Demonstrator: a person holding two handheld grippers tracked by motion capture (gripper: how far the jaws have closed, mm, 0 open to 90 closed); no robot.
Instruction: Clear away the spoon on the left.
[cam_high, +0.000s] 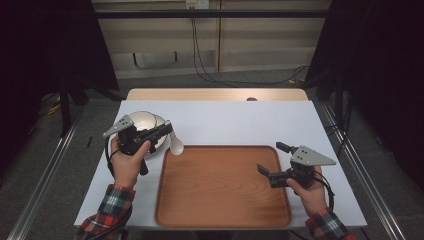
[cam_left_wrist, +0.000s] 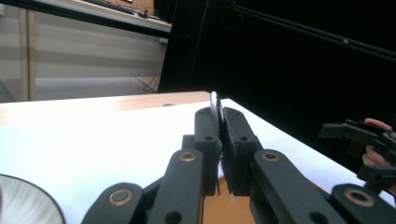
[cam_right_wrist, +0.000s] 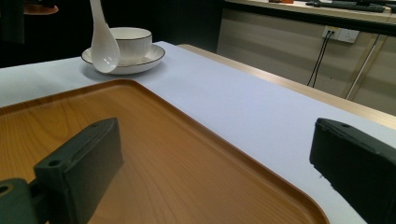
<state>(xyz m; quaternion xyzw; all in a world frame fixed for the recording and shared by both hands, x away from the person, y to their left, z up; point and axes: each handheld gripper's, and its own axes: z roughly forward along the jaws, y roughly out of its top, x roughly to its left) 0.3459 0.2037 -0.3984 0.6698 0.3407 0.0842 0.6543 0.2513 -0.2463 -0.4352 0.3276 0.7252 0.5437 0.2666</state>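
My left gripper (cam_high: 167, 129) is shut on the handle of a white ceramic spoon (cam_high: 176, 144), which hangs bowl-down above the tray's far left corner. In the left gripper view the thin spoon handle (cam_left_wrist: 215, 103) pokes up between the closed jaws. Beside it, a white bowl (cam_high: 142, 120) sits on a white plate (cam_high: 161, 121) with a dark rim. The wooden tray (cam_high: 222, 200) lies in front of the person. My right gripper (cam_high: 270, 157) stands open over the tray's right side with nothing in it. The right gripper view shows the spoon (cam_right_wrist: 103, 46), bowl (cam_right_wrist: 131, 41) and tray (cam_right_wrist: 163, 154).
A white mat (cam_high: 240, 122) covers the wooden table (cam_high: 215, 94). Black cables (cam_high: 200, 55) hang from a wall socket behind the table. Metal rails (cam_high: 45, 175) run along both sides on the floor.
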